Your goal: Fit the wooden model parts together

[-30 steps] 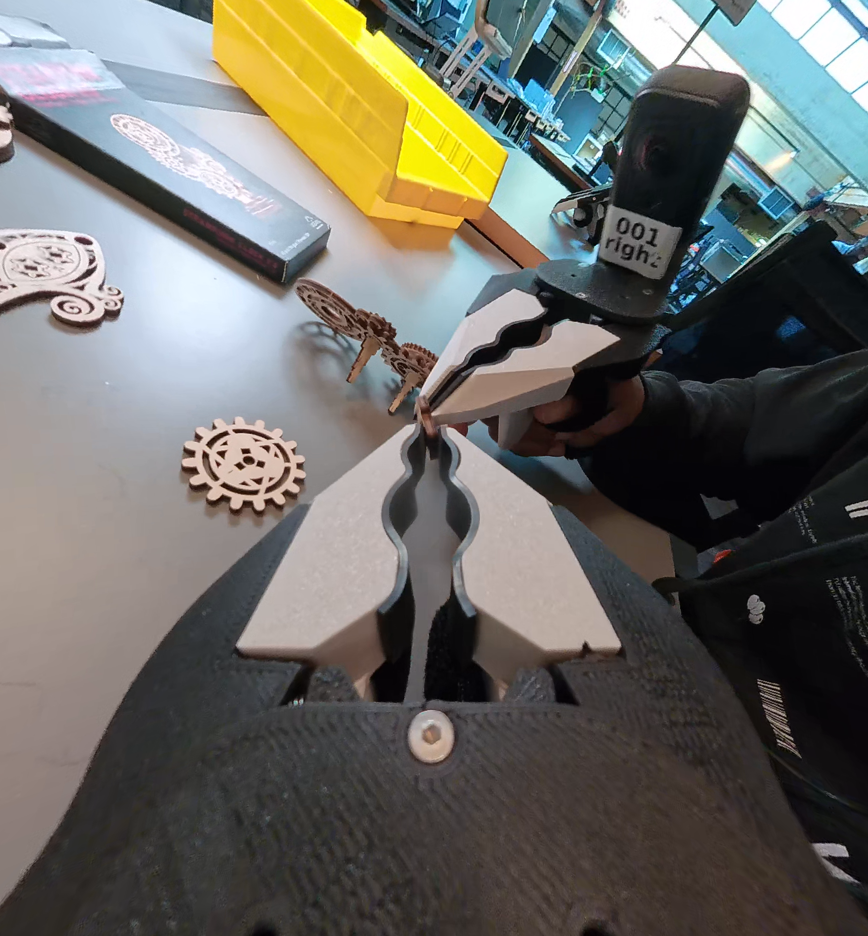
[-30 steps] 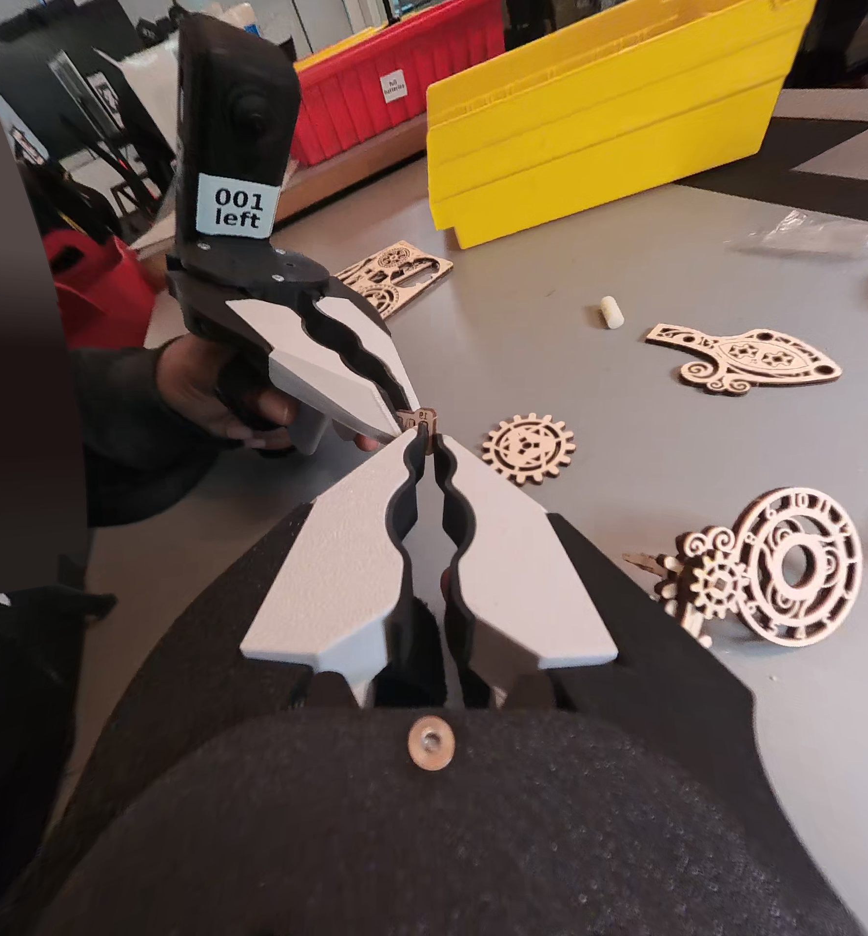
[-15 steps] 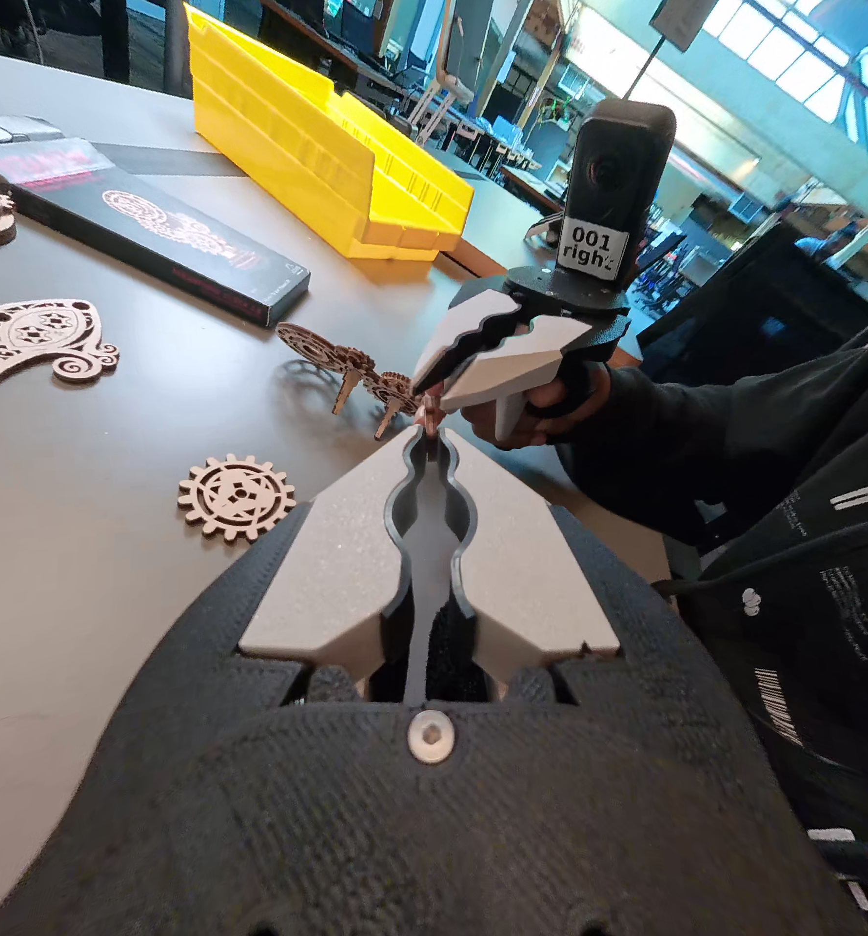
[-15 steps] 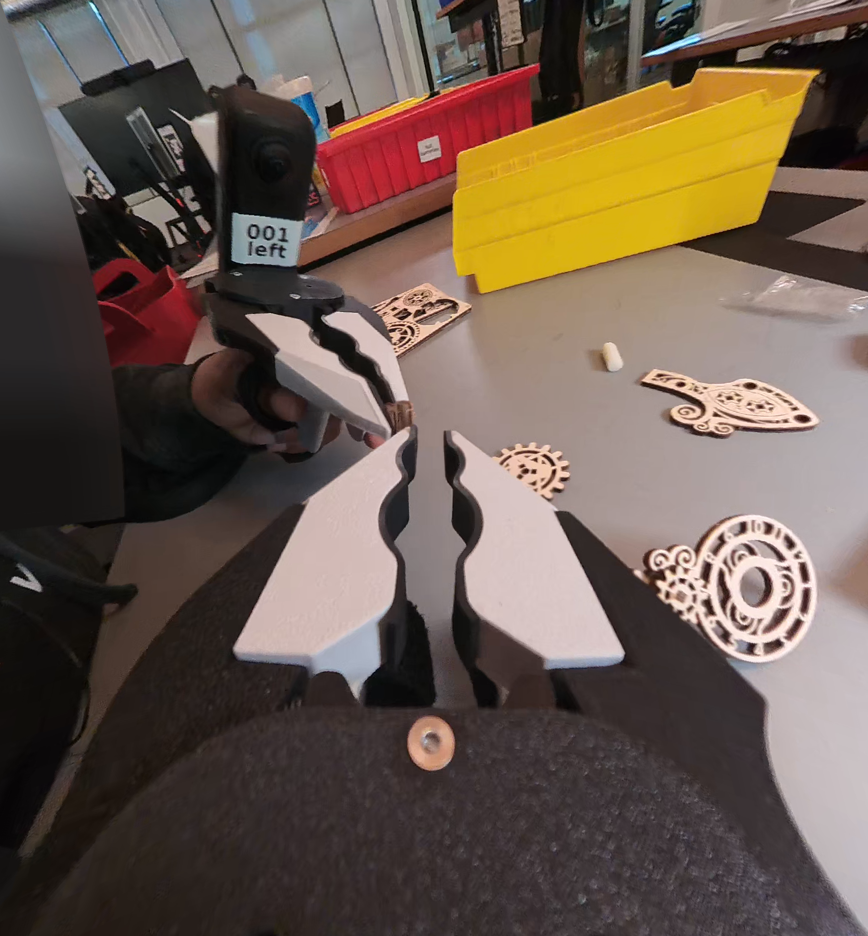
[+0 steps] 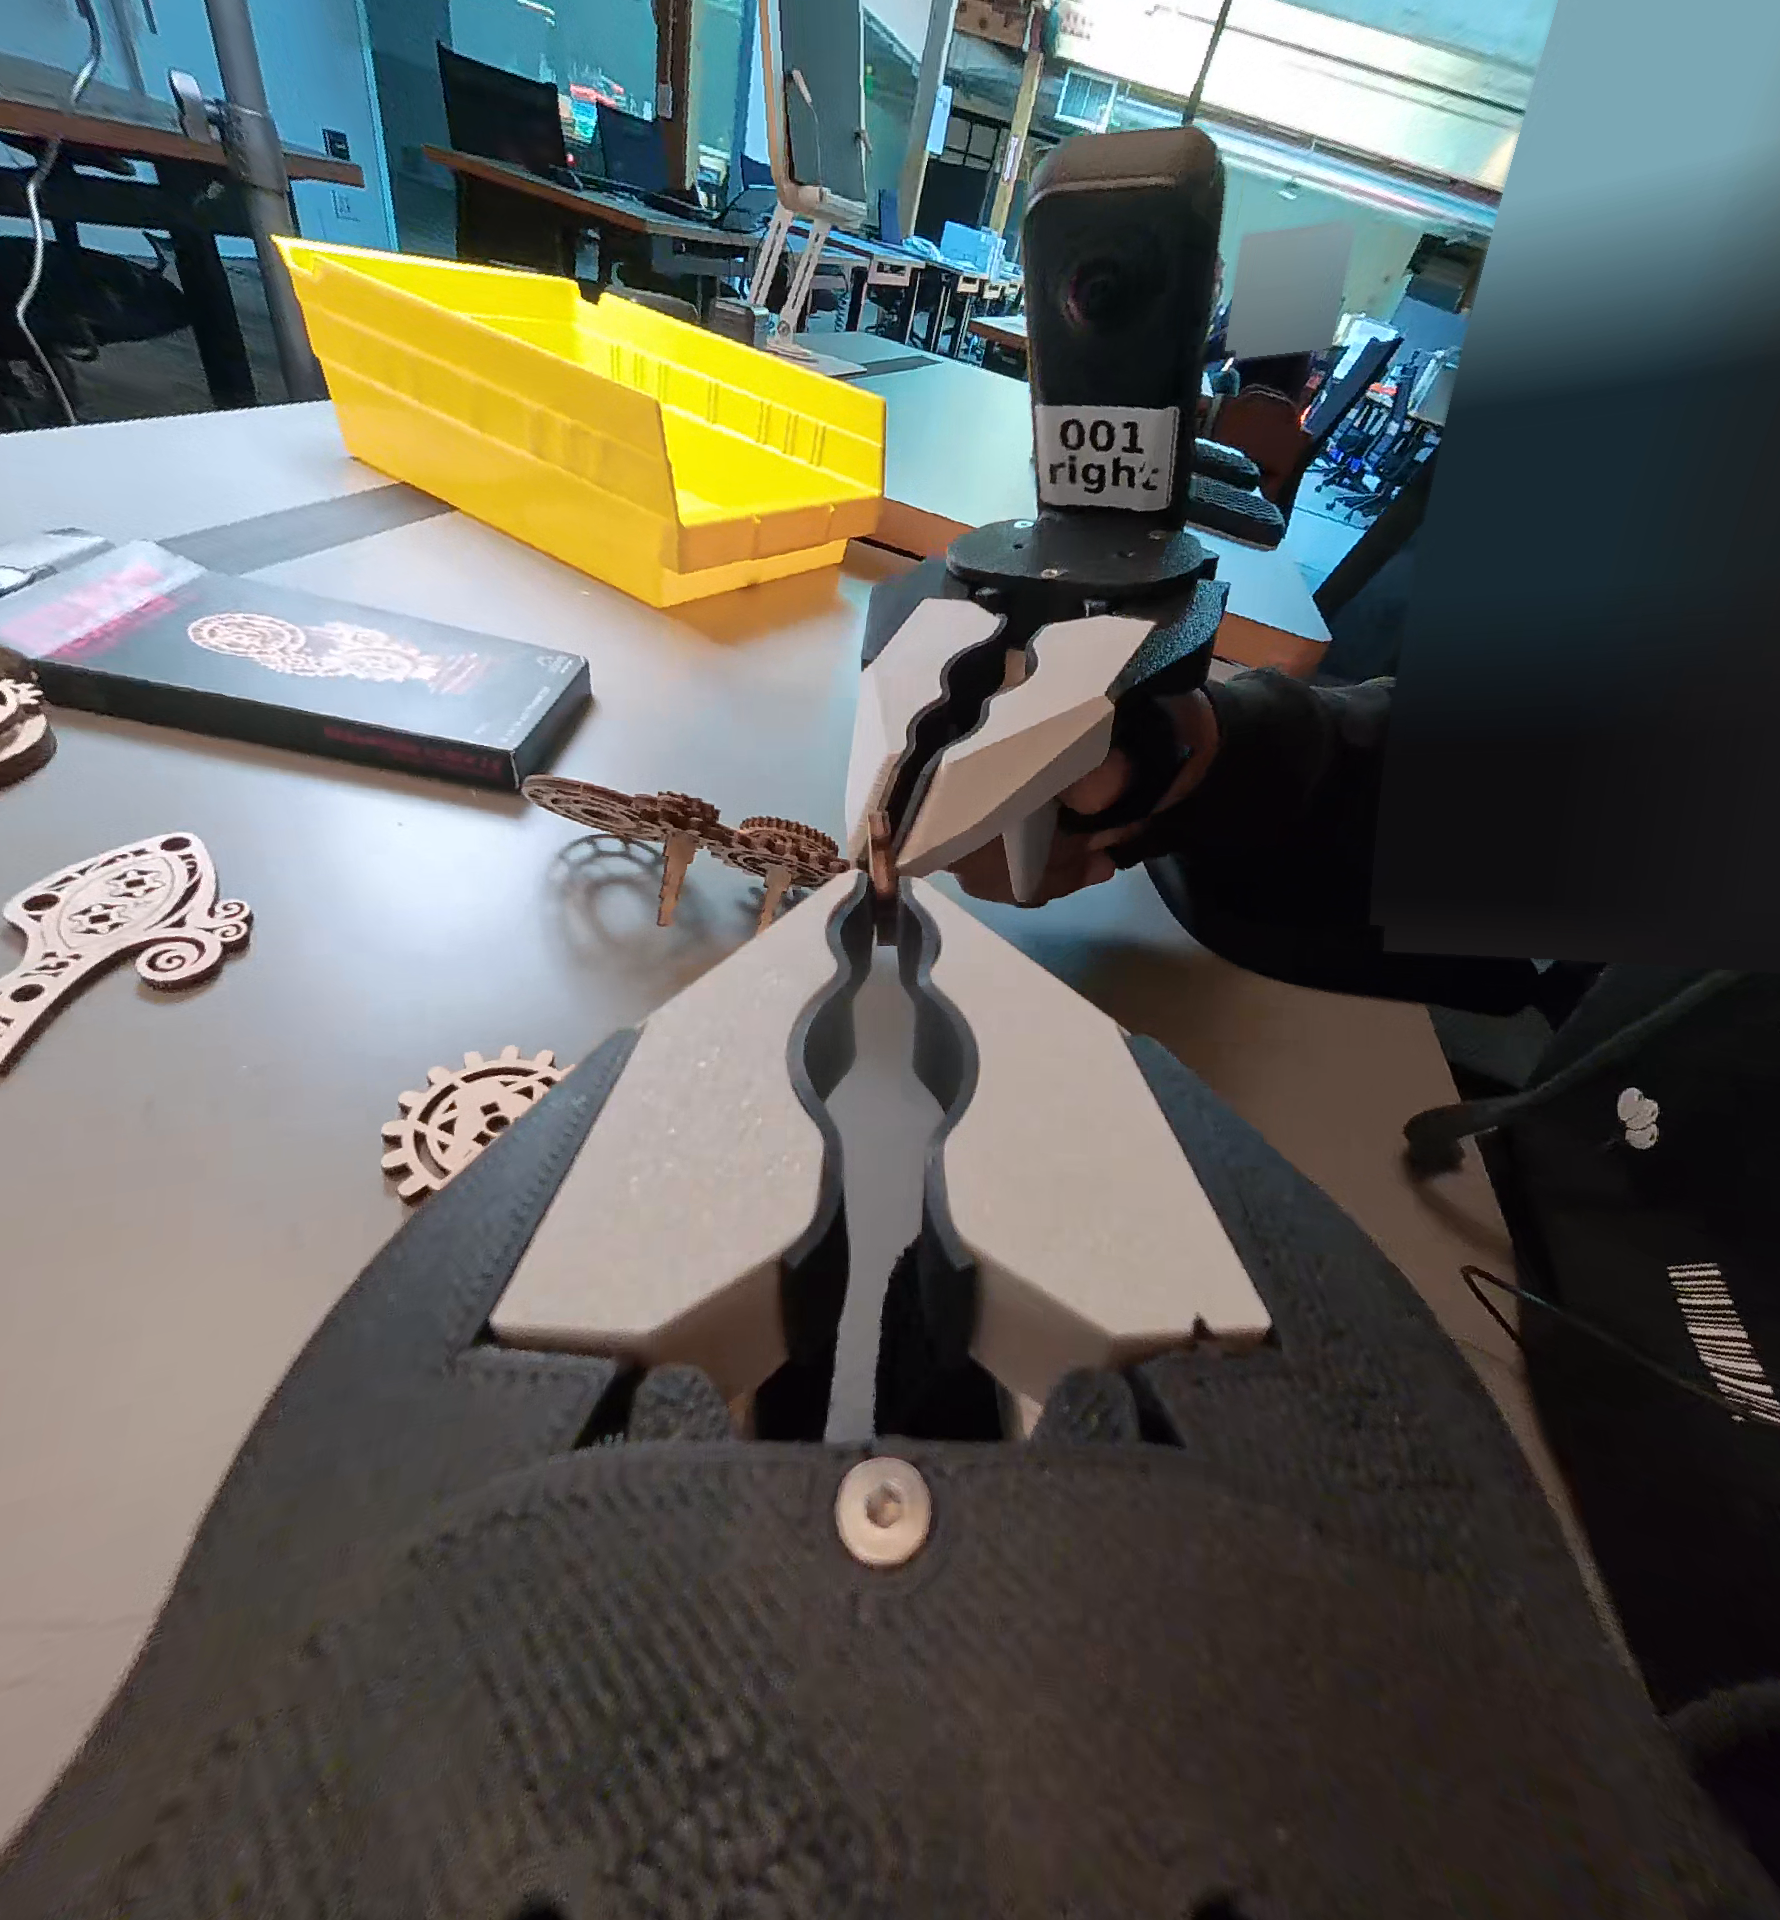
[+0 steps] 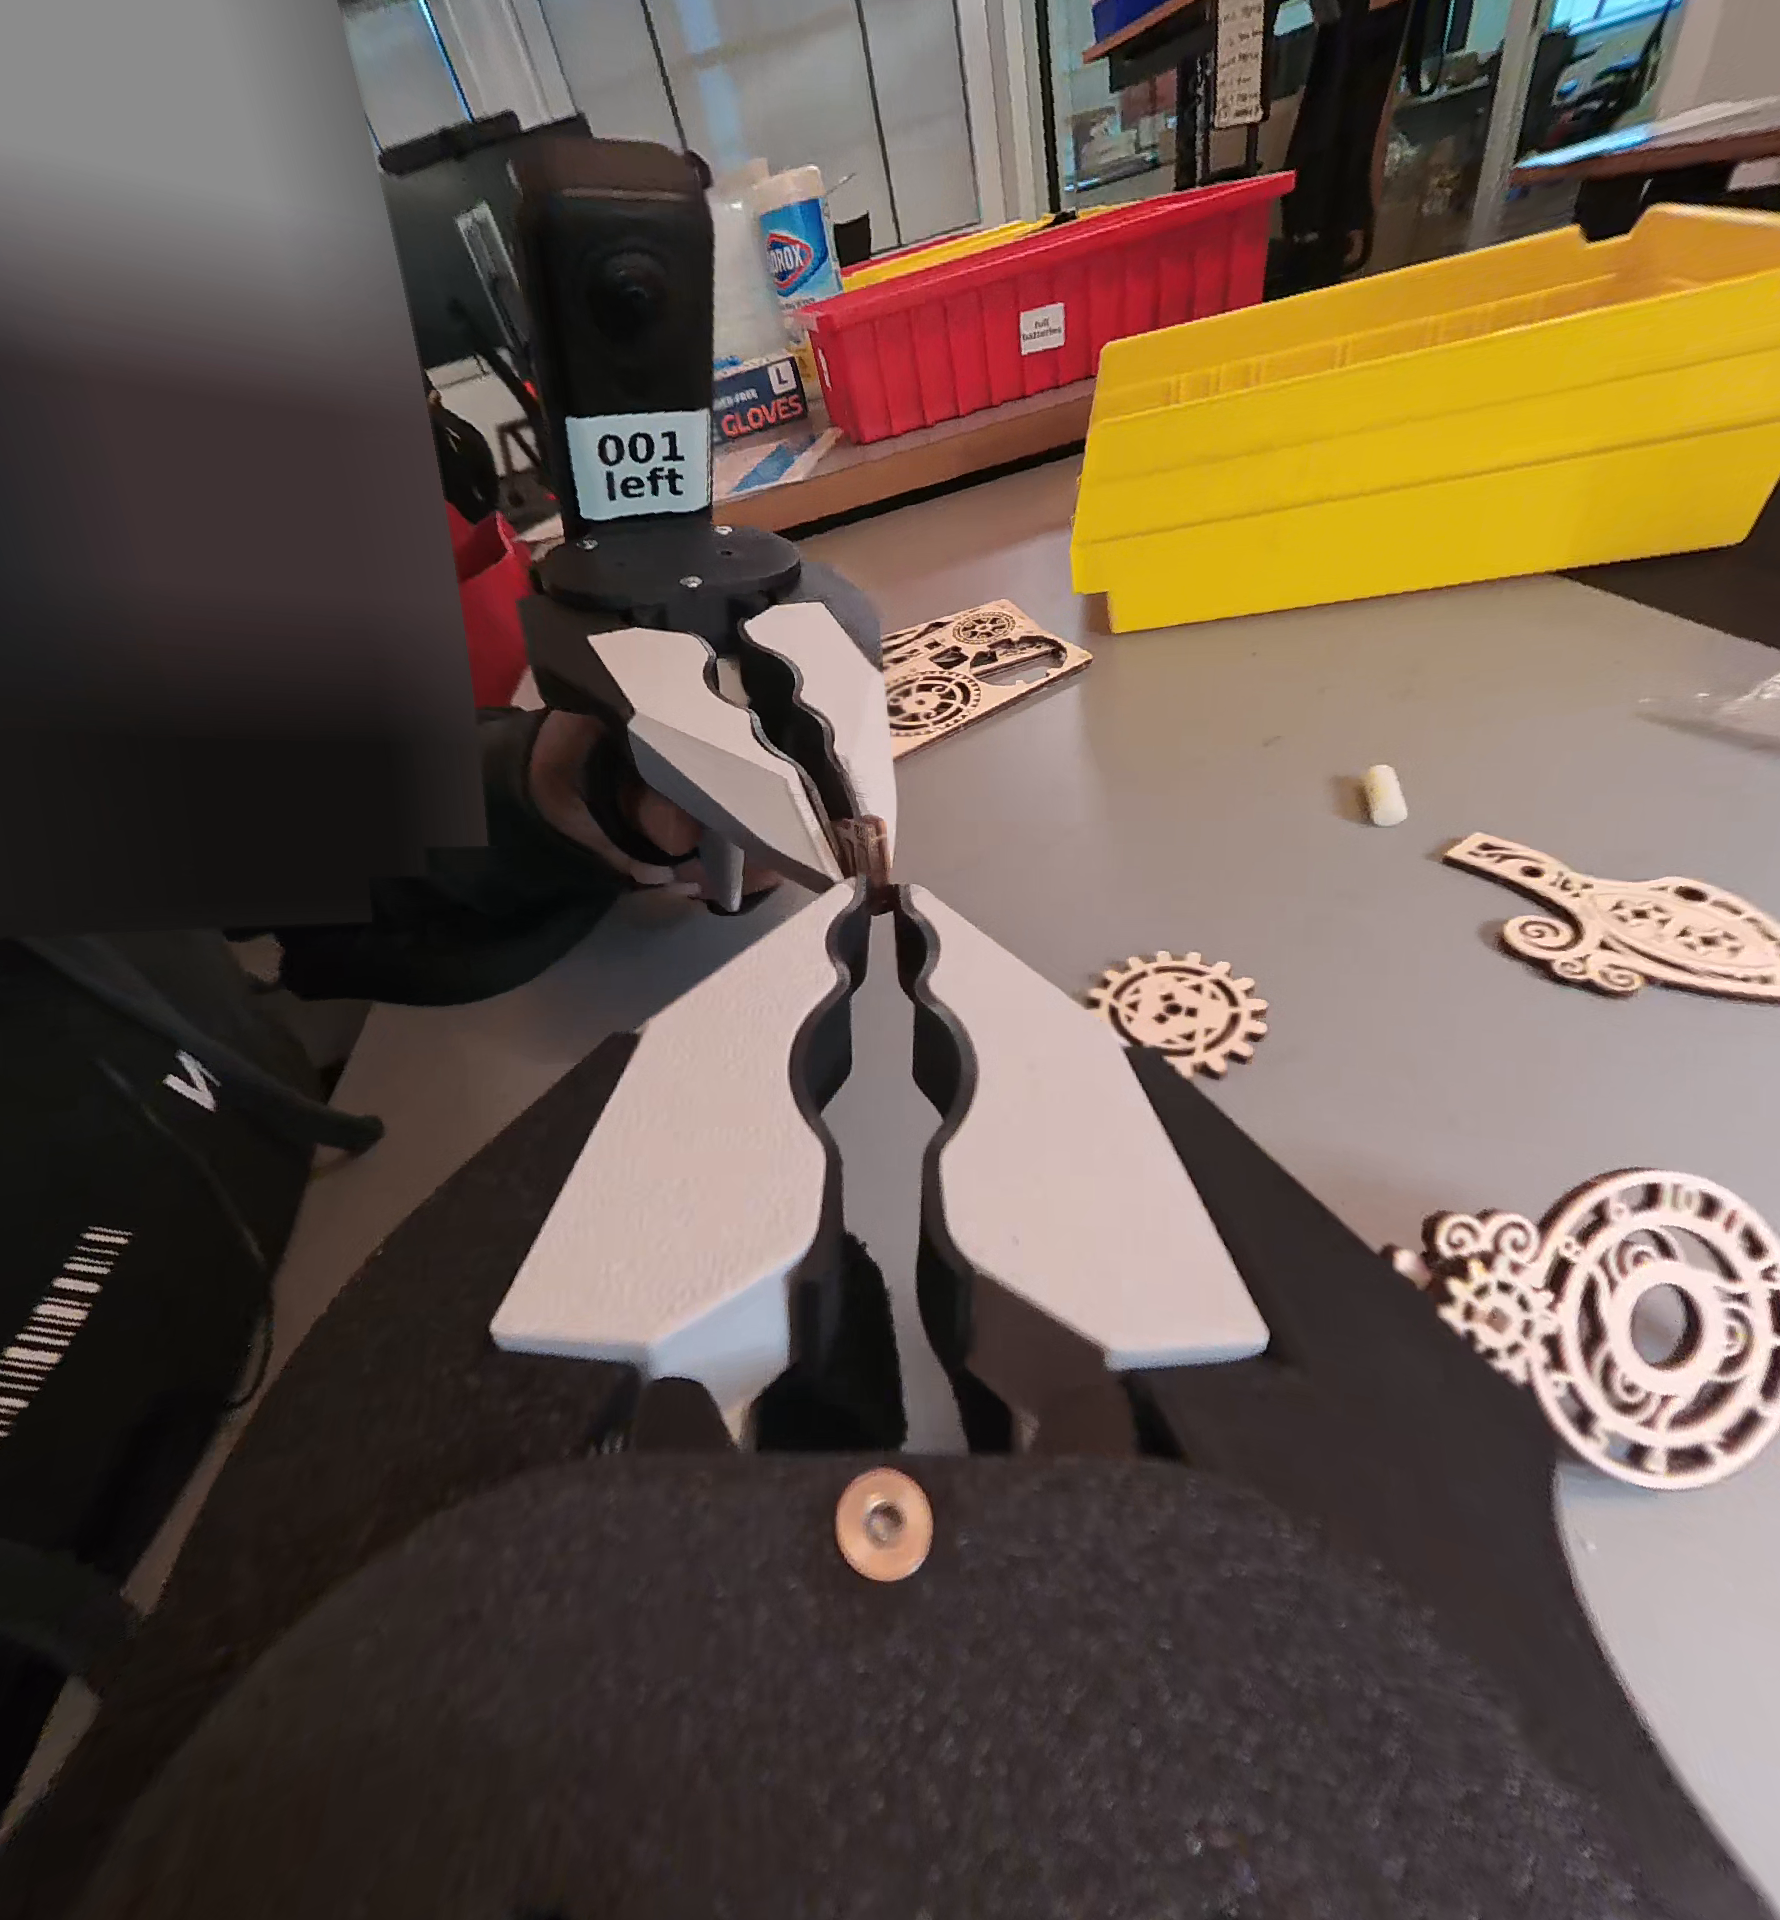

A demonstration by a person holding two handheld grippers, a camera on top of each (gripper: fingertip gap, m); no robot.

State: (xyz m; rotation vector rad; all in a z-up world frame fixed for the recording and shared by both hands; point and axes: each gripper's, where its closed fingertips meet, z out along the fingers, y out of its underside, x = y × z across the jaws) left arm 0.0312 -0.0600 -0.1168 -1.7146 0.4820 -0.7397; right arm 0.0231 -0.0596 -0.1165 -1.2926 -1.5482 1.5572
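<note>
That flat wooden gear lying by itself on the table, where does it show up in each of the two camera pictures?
Left wrist view: the loose wooden gear lies lower left, partly hidden behind the gripper's black body.
Right wrist view: the same gear lies right of centre, just past the right finger, fully visible.
Shared landmark: the yellow bin stands farther back on the table in both.

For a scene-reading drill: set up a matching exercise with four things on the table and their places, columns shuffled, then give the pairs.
Things:
1. yellow bin
2. gear
3. white peg
4. small wooden part

Places or states:
A. lying flat on the table just right of the right tool's tips
B. pinched at the left tool's tips, above the table
C. at the far side of the table
D. lying alone between the bin and the teardrop plate

Pairs: 1-C, 2-A, 3-D, 4-B
</note>
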